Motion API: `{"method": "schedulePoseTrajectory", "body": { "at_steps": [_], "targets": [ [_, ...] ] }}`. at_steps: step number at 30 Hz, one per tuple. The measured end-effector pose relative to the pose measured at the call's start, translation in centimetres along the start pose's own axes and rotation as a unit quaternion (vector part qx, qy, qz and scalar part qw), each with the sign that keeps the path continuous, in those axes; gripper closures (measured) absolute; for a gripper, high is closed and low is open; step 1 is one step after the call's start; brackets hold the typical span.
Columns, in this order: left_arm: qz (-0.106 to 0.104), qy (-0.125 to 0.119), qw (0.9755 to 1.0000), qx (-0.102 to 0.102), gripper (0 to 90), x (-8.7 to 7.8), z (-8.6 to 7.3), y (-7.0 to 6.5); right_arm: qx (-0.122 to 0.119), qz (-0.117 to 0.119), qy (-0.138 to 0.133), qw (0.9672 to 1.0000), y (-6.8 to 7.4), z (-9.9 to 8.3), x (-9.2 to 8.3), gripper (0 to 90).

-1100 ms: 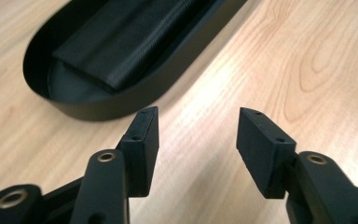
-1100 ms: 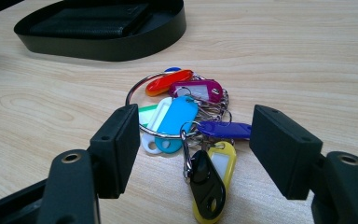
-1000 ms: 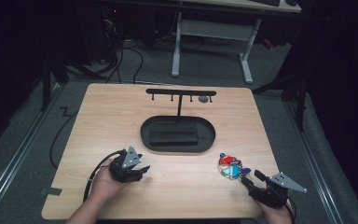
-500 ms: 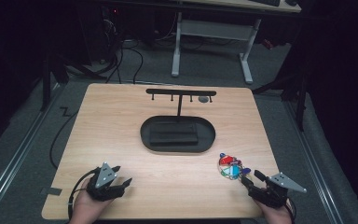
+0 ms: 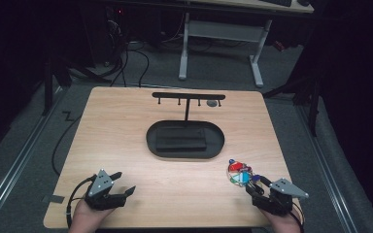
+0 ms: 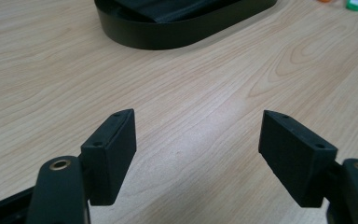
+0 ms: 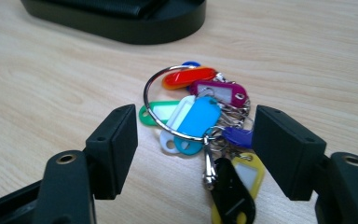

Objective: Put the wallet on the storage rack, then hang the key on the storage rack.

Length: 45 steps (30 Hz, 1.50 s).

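A light wooden table [image 5: 126, 126] carries a black oval tray [image 5: 185, 140] at the centre of the high view. Inside the tray lies a flat, dark rectangular block [image 5: 181, 138], and from the tray's far edge rises a thin post topped by a black horizontal rack [image 5: 188, 95] with small pegs along its underside; a small grey round thing hangs near the rack's right end, too small to identify.

At the lower left of the high view, the left gripper [image 5: 121, 185] rests low over bare wood, held in a hand [image 5: 85, 218]. In the left gripper view its jaws stand wide apart with nothing between them, and the tray's rim sits at the top of the frame.

At the lower right, the right gripper [image 5: 256, 187] points at a bunch of coloured key tags [image 5: 239, 172] on a metal ring [image 7: 177, 100], lying on the table just right of the tray. In the right gripper view its jaws are spread wide on either side of the bunch's near end, gripping nothing.
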<state>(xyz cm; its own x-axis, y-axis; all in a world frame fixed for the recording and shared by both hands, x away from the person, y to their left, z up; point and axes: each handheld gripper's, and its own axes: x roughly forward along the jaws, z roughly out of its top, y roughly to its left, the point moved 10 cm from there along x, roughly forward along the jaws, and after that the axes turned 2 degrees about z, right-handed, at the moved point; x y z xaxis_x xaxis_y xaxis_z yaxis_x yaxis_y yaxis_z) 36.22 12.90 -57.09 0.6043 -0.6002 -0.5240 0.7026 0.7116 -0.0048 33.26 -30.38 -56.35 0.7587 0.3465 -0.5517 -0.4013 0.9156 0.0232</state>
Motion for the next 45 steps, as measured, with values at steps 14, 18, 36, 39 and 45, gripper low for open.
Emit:
{"method": "schedulePoseTrajectory", "body": {
  "at_steps": [14, 18, 36, 39, 45],
  "targets": [
    [-0.031, 0.002, 0.9994, 0.019, 30.9, -0.3, 0.7, -0.9, -0.058, 0.003, 0.152, 0.9866, 1.1, 0.2, 0.6, 34.8],
    [-0.028, 0.000, 0.9994, 0.019, 30.6, -0.3, 0.8, -0.7, -0.067, 0.008, 0.181, 0.9812, 1.4, 1.0, 1.0, 34.5],
    [-0.043, 0.015, 0.9985, 0.029, 31.1, -0.5, 0.5, -1.7, -0.128, 0.042, 0.292, 0.9467, 3.0, 2.4, 3.6, 41.6],
    [-0.041, 0.019, 0.9984, 0.034, 31.1, -0.8, 0.3, -1.7, -0.135, 0.046, 0.309, 0.9404, 3.2, 2.2, 4.1, 45.1],
    [-0.046, 0.020, 0.9981, 0.037, 31.6, -0.7, 0.2, -1.7, -0.153, 0.056, 0.340, 0.9262, 3.3, 1.9, 5.3, 52.8]
  ]
}}
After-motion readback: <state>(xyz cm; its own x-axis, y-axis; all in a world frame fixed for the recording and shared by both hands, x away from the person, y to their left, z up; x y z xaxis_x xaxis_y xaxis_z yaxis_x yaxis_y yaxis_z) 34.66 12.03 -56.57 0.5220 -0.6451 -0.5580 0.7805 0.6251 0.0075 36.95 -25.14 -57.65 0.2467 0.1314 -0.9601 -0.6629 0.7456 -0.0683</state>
